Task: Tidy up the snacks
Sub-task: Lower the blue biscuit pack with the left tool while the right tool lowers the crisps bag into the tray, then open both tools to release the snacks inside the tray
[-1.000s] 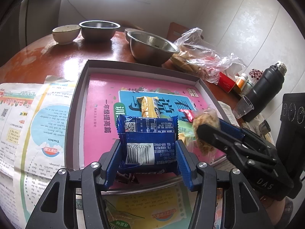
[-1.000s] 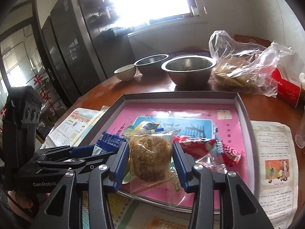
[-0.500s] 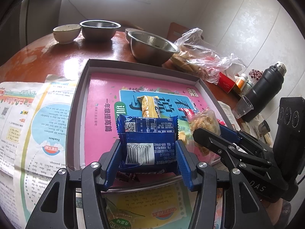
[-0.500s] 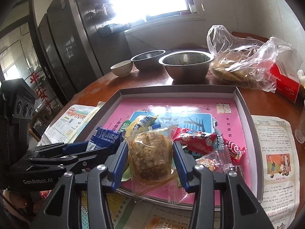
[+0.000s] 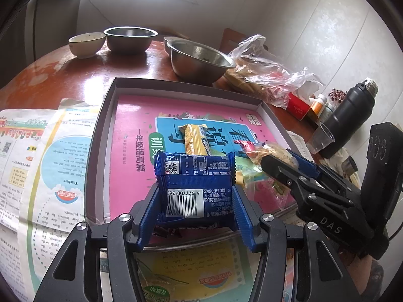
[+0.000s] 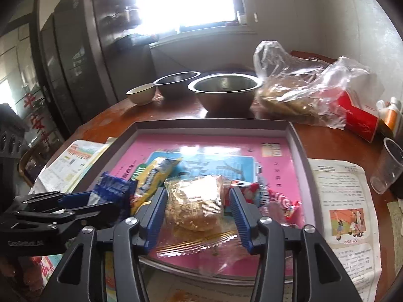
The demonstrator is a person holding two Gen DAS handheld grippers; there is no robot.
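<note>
Beyond tray [image 5: 273,115], flask [image 5: 350,115] visible from left wrist only.

The tray [image 5: 110,105] has grey walls and a pink floor with a blue panel and printed characters. A yellow wrapper [image 5: 192,138] lies on it. The snack packet [image 5: 195,186] is deep blue with white print, a white barcode patch and a small square code. The clear packet [image 6: 195,207] shows golden-brown crumbly contents. A red and white wrapper [image 6: 277,198] lies beside it. The left tongs [image 5: 195,201] and right tongs [image 6: 199,216] are black with ribbed blue pads. The bench [image 5: 63,75] is reddish brown.
</note>
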